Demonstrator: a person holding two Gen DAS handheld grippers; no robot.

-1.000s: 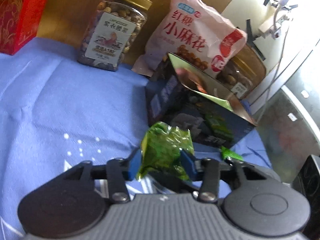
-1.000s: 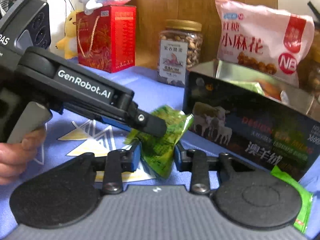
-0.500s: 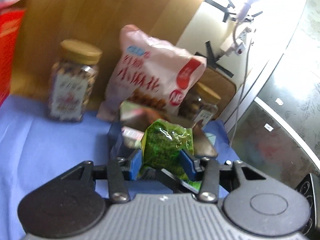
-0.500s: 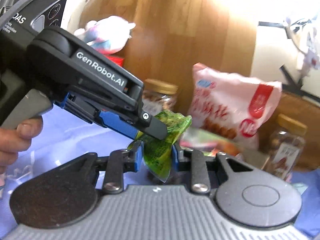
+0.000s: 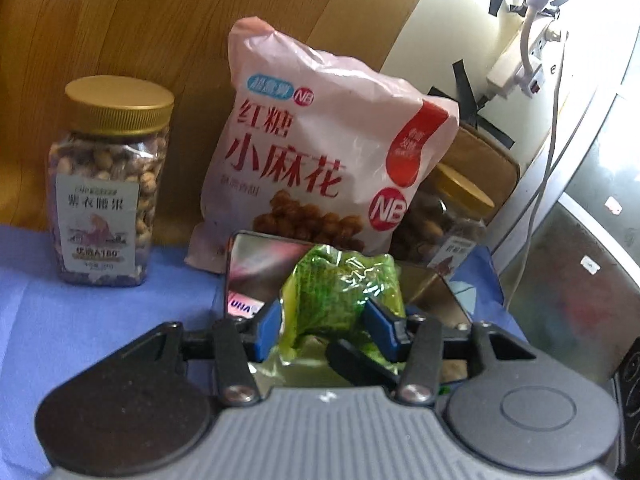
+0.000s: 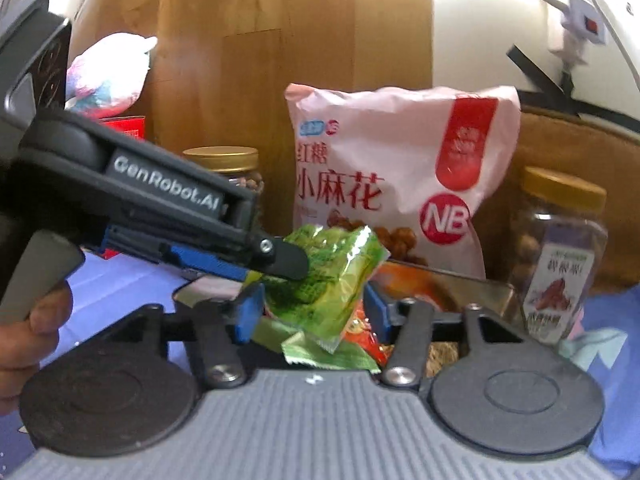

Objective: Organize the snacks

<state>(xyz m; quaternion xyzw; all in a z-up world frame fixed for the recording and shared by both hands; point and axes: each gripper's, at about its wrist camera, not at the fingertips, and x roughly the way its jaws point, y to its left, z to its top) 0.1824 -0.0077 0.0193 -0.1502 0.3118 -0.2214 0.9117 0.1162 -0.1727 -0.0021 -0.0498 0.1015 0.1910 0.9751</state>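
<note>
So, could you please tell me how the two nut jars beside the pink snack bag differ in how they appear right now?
In the left wrist view, the left jar stands fully in view on the blue cloth, clear of the pink bag. The right jar is partly hidden behind that bag and looks darker, in shadow. Both share gold lids, clear walls showing nuts, and white labels.

Wood panel [image 5: 160, 32] behind; cream wall [image 5: 448, 32] at right, taped; power strip [image 5: 520, 68] hung; bright light.
</note>
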